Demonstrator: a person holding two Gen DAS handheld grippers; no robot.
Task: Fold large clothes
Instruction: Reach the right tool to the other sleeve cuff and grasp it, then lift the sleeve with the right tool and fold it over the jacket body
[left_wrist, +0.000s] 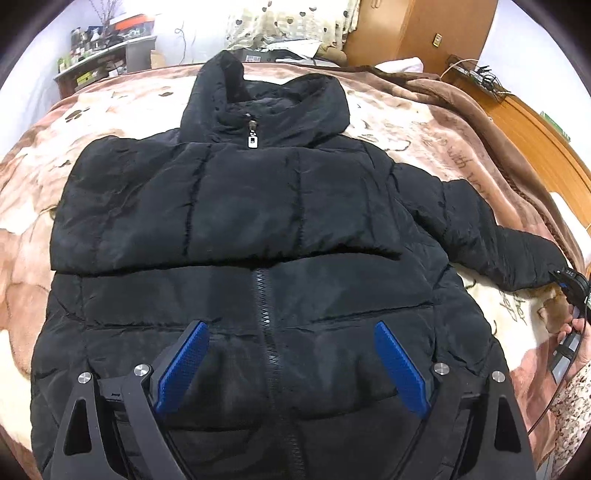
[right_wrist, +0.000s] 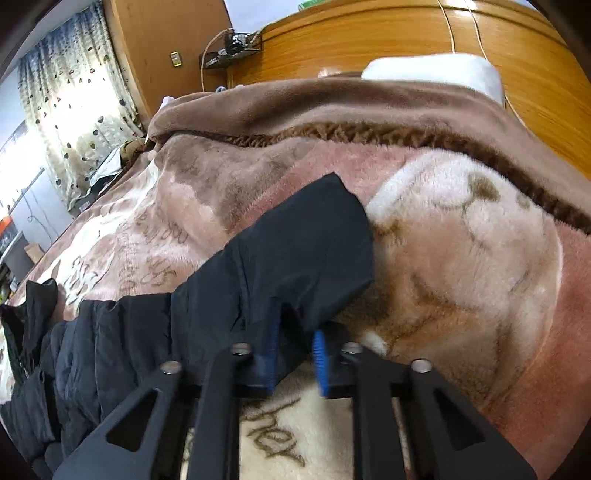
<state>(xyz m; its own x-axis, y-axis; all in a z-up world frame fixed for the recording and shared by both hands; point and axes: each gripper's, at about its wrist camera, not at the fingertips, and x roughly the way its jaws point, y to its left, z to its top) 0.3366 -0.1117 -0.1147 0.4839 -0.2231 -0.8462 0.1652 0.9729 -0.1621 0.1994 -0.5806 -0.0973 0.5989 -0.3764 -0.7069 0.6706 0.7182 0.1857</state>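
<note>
One sleeve folded in, the second gripped at its cuff and not yet folded.

Nearest, the left gripper (left_wrist: 291, 363) hovers with its jaws spread wide over the lower front of the black puffer jacket (left_wrist: 258, 280), which lies zipped and face up on the bed blanket (left_wrist: 33, 206); nothing sits between the blue pads. Just ahead of those jaws, one sleeve (left_wrist: 207, 210) already lies folded across the chest, so I judge the first fold done. Off to the jaws' right, the other sleeve (right_wrist: 288, 258) reaches out across the blanket, and the right gripper (right_wrist: 295, 360) pinches the cuff between nearly closed jaws. Farthest ahead lies the hood (left_wrist: 269, 99). Left to do, by my reading: bring this sleeve across, then fold the body and hood.
</note>
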